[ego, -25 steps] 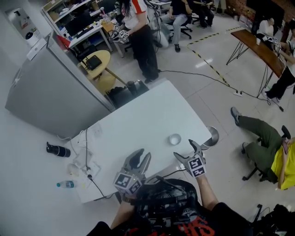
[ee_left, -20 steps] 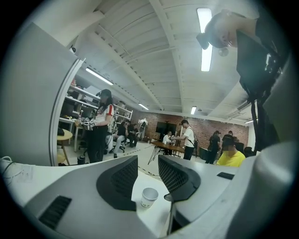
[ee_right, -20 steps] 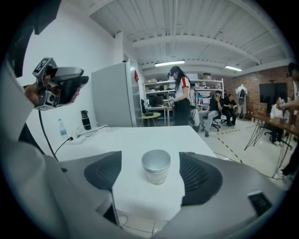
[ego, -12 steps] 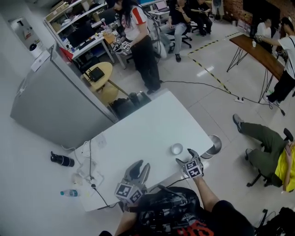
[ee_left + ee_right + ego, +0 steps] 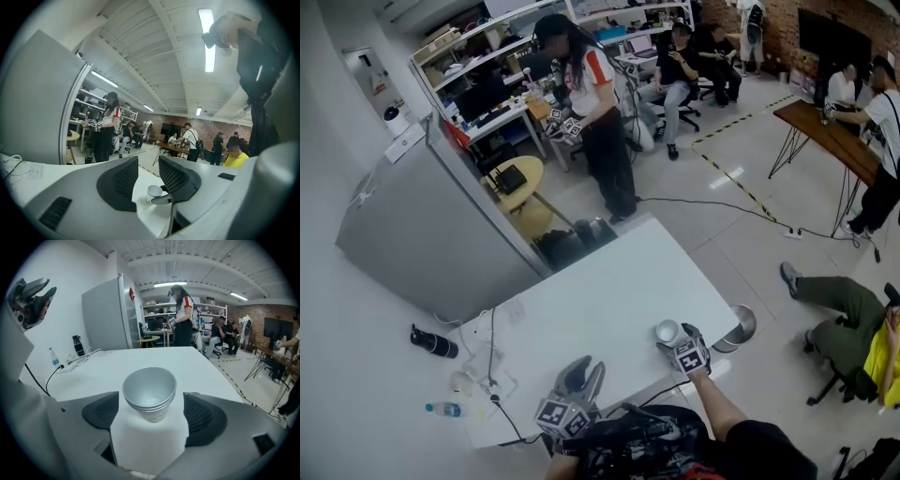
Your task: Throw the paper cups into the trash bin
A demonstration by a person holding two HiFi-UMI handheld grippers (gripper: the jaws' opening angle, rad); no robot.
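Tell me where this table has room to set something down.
The white table is bare across its middle and far end, between the cables at its left end and the paper cups near its right edge. Crowded there: the right gripper straddles the cups, jaws open.

There was one white table (image 5: pixel 600 300). One stack of paper cups (image 5: pixel 667 331) stood at its 4 o'clock. One trash bin (image 5: pixel 738 328) sat at the cups' 3 o'clock. Two bottles were on the floor between the table's 8 and 9 o'clock: one clear bottle (image 5: pixel 442 410) and one black bottle (image 5: pixel 432 342). One round yellow table (image 5: pixel 517 178) stood at 11 o'clock.
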